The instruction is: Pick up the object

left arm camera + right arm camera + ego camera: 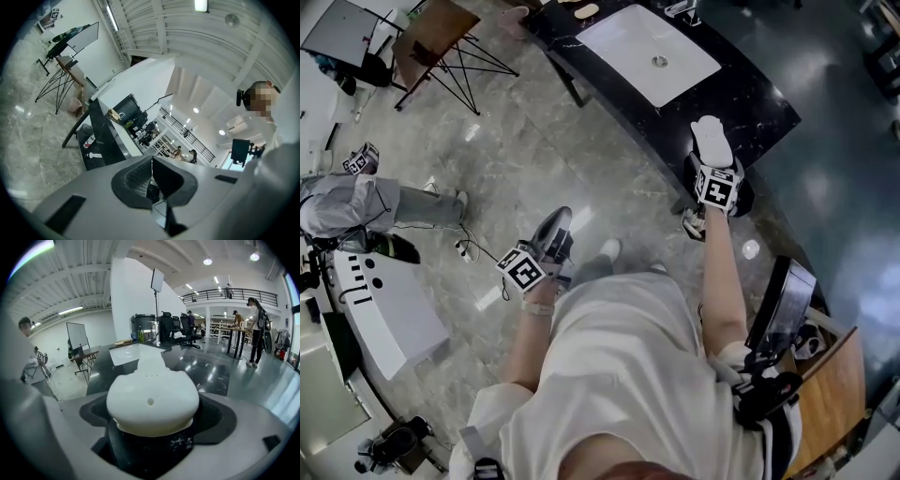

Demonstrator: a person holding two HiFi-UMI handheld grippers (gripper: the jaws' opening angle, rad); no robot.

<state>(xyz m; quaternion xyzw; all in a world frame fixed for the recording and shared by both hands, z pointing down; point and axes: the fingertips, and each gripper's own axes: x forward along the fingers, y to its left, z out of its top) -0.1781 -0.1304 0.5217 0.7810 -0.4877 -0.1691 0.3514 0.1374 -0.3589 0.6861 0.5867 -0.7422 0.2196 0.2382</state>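
Black table (pixel 769 122), white object (pixel 711 141) on it betw. open R gripper (pixel 717 173): center, squeeze slow. L gripper (pixel 553 234) clenched, empty.

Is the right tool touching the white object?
Cannot tell. The right gripper view shows the white object between the spread jaws of the right tool, but neither gap nor contact shows plainly.
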